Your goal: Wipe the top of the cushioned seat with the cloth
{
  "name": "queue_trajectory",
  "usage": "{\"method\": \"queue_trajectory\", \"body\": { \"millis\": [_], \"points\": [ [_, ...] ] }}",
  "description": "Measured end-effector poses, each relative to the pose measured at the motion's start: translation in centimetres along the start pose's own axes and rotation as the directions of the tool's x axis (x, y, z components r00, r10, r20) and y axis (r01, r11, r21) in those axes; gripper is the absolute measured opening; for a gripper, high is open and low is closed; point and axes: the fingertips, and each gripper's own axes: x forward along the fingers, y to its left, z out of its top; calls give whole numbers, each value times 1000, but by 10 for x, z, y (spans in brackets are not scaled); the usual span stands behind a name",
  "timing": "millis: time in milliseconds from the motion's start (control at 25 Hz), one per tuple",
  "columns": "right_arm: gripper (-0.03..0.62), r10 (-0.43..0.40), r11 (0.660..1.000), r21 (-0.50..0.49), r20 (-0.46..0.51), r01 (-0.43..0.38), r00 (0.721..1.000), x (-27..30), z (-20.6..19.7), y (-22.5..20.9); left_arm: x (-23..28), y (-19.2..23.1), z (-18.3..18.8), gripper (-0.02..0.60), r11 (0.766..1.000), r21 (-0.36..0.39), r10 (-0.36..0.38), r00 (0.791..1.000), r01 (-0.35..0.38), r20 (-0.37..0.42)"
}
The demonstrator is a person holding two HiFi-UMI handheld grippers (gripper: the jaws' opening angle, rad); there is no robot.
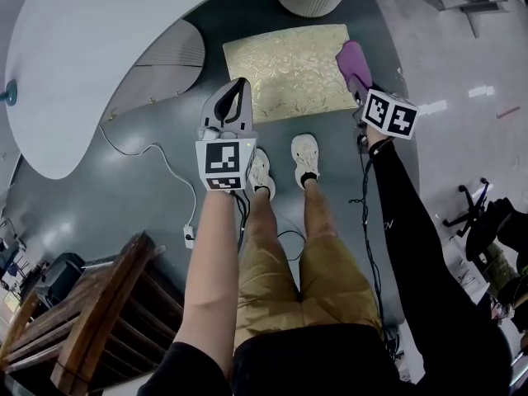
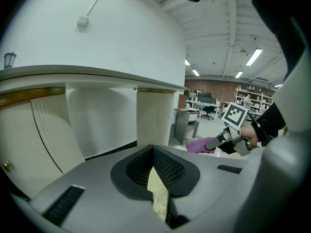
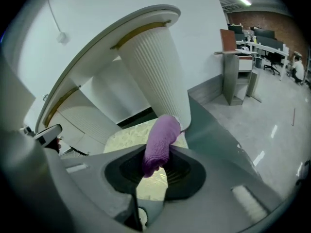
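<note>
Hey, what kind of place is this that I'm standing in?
Likely an open-plan office or lab hall, near its reception area: a curved white counter, desks and an office chair farther back, and strip lights on a bare ceiling.

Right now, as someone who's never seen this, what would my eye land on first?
Probably the purple cloth, clamped in the right gripper at the right edge of the gold patterned cushioned seat on the floor. Next, the left gripper, empty with jaws together, held over the seat's near left corner.
</note>
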Motion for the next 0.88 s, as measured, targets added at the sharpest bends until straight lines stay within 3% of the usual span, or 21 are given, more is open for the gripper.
{"method": "queue_trajectory", "body": {
  "millis": [160, 280, 360, 520, 640, 760, 880],
  "points": [
    [78, 116, 991, -68, -14, -117, 993, 16, -10, 72, -15, 26, -5, 3, 1000, -4, 20, 1000, -20, 1],
    [78, 220, 967, -113, -73, -227, 973, 31, -31, 135, -28, 43, -10, 3, 999, -10, 32, 999, -32, 5],
    [78, 300, 940, -130, -134, -317, 945, 39, -50, 179, -36, 54, -14, 3, 999, -12, 39, 999, -39, 2],
    [78, 418, 871, -137, -297, -471, 859, 55, -100, 257, -52, 73, -23, 3, 998, -21, 62, 998, -62, -11],
    [78, 370, 887, -114, -407, -448, 835, 76, -137, 271, -61, 84, -33, 3, 997, -31, 76, 997, -76, -21],
    [78, 286, 939, -47, -436, -340, 853, 96, -151, 256, -65, 91, -41, 3, 996, -39, 83, 996, -84, -31],
    [79, 244, 959, -31, -421, -283, 874, 97, -148, 241, -66, 91, -43, 3, 995, -52, 86, 996, -88, -31]
  ]
}}
